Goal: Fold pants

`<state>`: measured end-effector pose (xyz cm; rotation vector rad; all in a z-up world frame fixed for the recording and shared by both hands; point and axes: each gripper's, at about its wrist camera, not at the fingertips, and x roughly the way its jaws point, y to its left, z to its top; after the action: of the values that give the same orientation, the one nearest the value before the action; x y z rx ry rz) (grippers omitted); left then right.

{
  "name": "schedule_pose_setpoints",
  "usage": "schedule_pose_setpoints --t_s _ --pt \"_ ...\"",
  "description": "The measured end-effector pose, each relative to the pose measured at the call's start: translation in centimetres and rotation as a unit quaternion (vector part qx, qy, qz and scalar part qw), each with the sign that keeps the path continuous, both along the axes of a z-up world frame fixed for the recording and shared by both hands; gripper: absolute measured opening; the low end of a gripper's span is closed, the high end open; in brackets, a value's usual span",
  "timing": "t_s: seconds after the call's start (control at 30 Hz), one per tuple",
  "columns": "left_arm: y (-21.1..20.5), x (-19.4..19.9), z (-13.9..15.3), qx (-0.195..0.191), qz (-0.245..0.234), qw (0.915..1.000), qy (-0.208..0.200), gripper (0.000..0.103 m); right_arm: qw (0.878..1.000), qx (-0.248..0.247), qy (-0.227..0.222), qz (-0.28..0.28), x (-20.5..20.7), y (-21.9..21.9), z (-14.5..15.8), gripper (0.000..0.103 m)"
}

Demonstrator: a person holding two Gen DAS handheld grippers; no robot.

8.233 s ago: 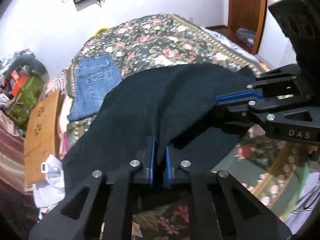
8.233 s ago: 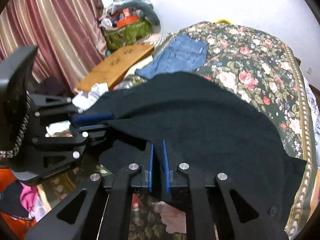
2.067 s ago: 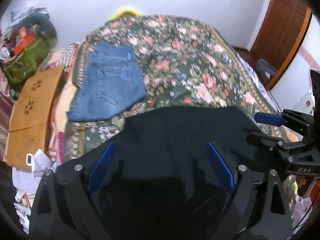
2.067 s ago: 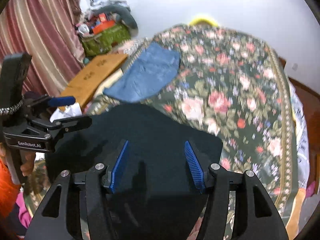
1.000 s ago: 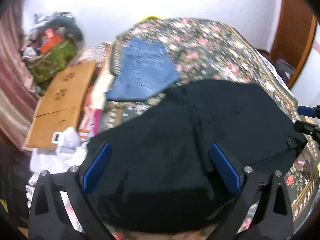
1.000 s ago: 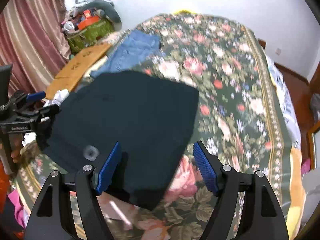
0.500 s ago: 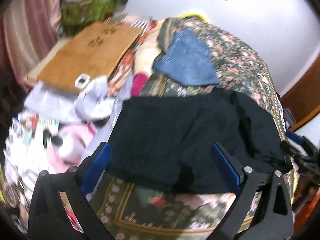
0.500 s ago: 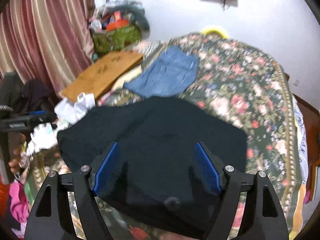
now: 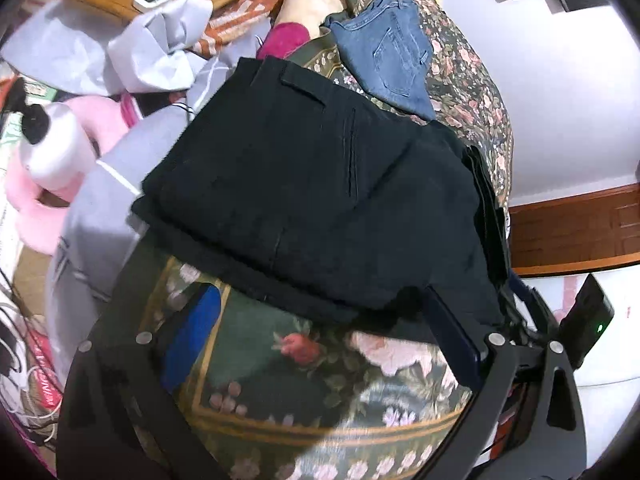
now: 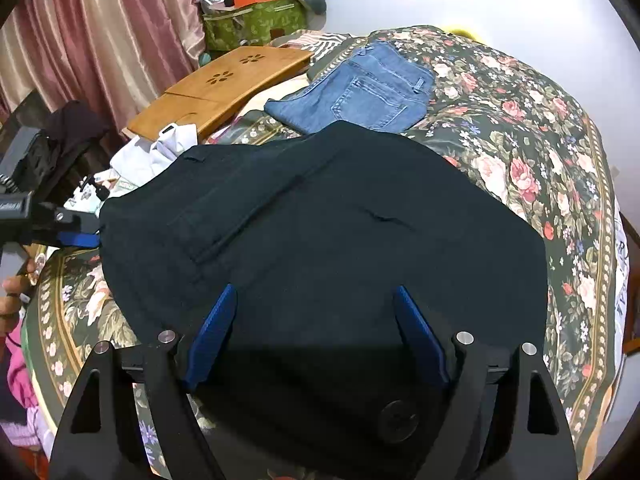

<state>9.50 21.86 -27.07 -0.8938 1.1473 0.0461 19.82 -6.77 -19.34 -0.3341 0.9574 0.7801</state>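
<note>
We are looking down on a bed [image 10: 540,128] whose floral cover is carrying everything here. The black pants [image 10: 320,232] are lying folded into a broad, flat block near the bed's front edge, with a slit pocket and a belt loop facing up in the left wrist view [image 9: 320,184]. Folded blue jeans [image 10: 368,92] are sitting just beyond the black pants, toward the far wall, the two nearly touching at a corner. Off the left side of the bed, a wooden lap tray [image 10: 224,84] is resting by a striped pink curtain [image 10: 100,36], with crumpled white cloth [image 10: 156,152] beside it and a green bag [image 10: 252,24] of clutter farther back.

We are holding the right gripper [image 10: 316,332] above the near part of the pants, its jaws spread wide and gripping nothing. We are holding the left gripper [image 9: 320,332] at the near edge of the pants, over the floral cover, its jaws likewise wide apart and empty; one blue pad [image 9: 192,332] is hanging over the cover, and the other is sitting at the dark hem.
</note>
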Motion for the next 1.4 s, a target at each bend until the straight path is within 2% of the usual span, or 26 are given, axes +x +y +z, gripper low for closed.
schedule_pose_setpoints --t_s 0.17,0.27,0.3,0.33,0.4,0.43,0.47,0.5,0.57,0.63,0.67,0.7,0.73,0.8,0.87,0.97,1.0,1.07,1.2,1.3,1.4 --pt "1.0 2.5 -1.7 -0.043 -0.001 0.9989 0.017 0.102 1.0 0.004 0.005 0.003 0.1 0.0 -0.2 0.08" --pt "2.3 3.4 -2.4 -0.06 0.019 0.9977 0.023 0.102 1.0 0.006 0.005 0.005 0.0 0.0 -0.2 0.081" --pt "2.7 3.6 -2.6 -0.063 0.026 0.9974 0.025 0.099 1.0 0.006 0.004 0.006 0.0 0.0 -0.2 0.081" --pt "3.2 3.7 -2.7 -0.065 0.037 0.9968 0.029 0.095 1.0 0.006 0.004 0.007 0.0 -0.1 -0.3 0.081" --pt "4.1 3.8 -2.9 -0.058 0.048 0.9965 0.037 0.071 1.0 0.006 0.003 0.008 -0.1 -0.1 -0.3 0.081" --pt "4.4 4.0 -3.0 -0.051 0.051 0.9966 0.04 0.065 1.0 0.007 0.004 0.008 -0.1 -0.1 -0.3 0.081" --pt "4.7 4.3 -3.1 -0.038 0.054 0.9969 0.043 0.049 1.0 0.008 0.004 0.009 -0.1 -0.2 -0.4 0.082" --pt "4.8 4.5 -2.9 -0.019 0.054 0.9973 0.047 0.037 1.0 0.009 0.003 0.009 -0.1 -0.2 -0.4 0.082" --pt "4.7 4.5 -2.2 0.014 0.046 0.9983 0.032 0.03 1.0 0.011 0.004 0.008 -0.1 -0.2 -0.3 0.081" --pt "3.5 4.8 -0.3 0.086 0.024 0.996 0.008 0.026 1.0 0.015 0.006 0.007 -0.1 -0.4 -0.3 0.081" --pt "2.4 4.9 1.2 0.14 0.009 0.9901 -0.008 0.023 1.0 0.017 0.008 0.005 -0.1 -0.5 -0.3 0.081" --pt "1.7 5.0 2.2 0.174 0.001 0.9846 -0.018 0.021 1.0 0.02 0.01 0.003 0.0 -0.5 -0.2 0.081" --pt "0.6 5.0 3.7 0.22 -0.008 0.9749 -0.035 0.02 1.0 0.023 0.013 0.001 0.0 -0.7 -0.1 0.081" --pt "-1.3 5.2 6.9 0.288 -0.02 0.9548 -0.072 0.019 0.999 0.031 0.021 -0.007 0.0 -1.2 0.1 0.081" --pt "-3.2 5.3 10.4 0.329 -0.027 0.9365 -0.118 0.018 0.999 0.036 0.029 -0.014 -0.1 -1.8 0.2 0.08" --pt "-6.1 5.8 14.7 0.37 -0.034 0.911 -0.18 0.017 0.998 0.045 0.036 -0.023 -0.3 -3.0 0.5 0.079" --pt "-7.7 5.8 16.5 0.383 -0.041 0.8984 -0.21 0.017 0.998 0.048 0.038 -0.027 -0.4 -3.4 0.5 0.079" --pt "-10.0 5.9 18.9 0.393 -0.053 0.8823 -0.253 0.017 0.997 0.056 0.045 -0.036 -0.6 -4.6 0.7 0.079" --pt "-14.9 6.9 22.1 0.382 -0.095 0.864 -0.314 0.016 0.994 0.074 0.053 -0.055 -0.9 -6.8 1.1 0.078" --pt "-18.7 8.8 22.7 0.374 -0.128 0.8564 -0.333 0.016 0.992 0.091 0.055 -0.071 -1.2 -8.7 1.7 0.078" --pt "-22.4 10.2 21.8 0.359 -0.173 0.8531 -0.337 0.016 0.99 0.102 0.048 -0.087 -1.8 -10.5 2.3 0.078"
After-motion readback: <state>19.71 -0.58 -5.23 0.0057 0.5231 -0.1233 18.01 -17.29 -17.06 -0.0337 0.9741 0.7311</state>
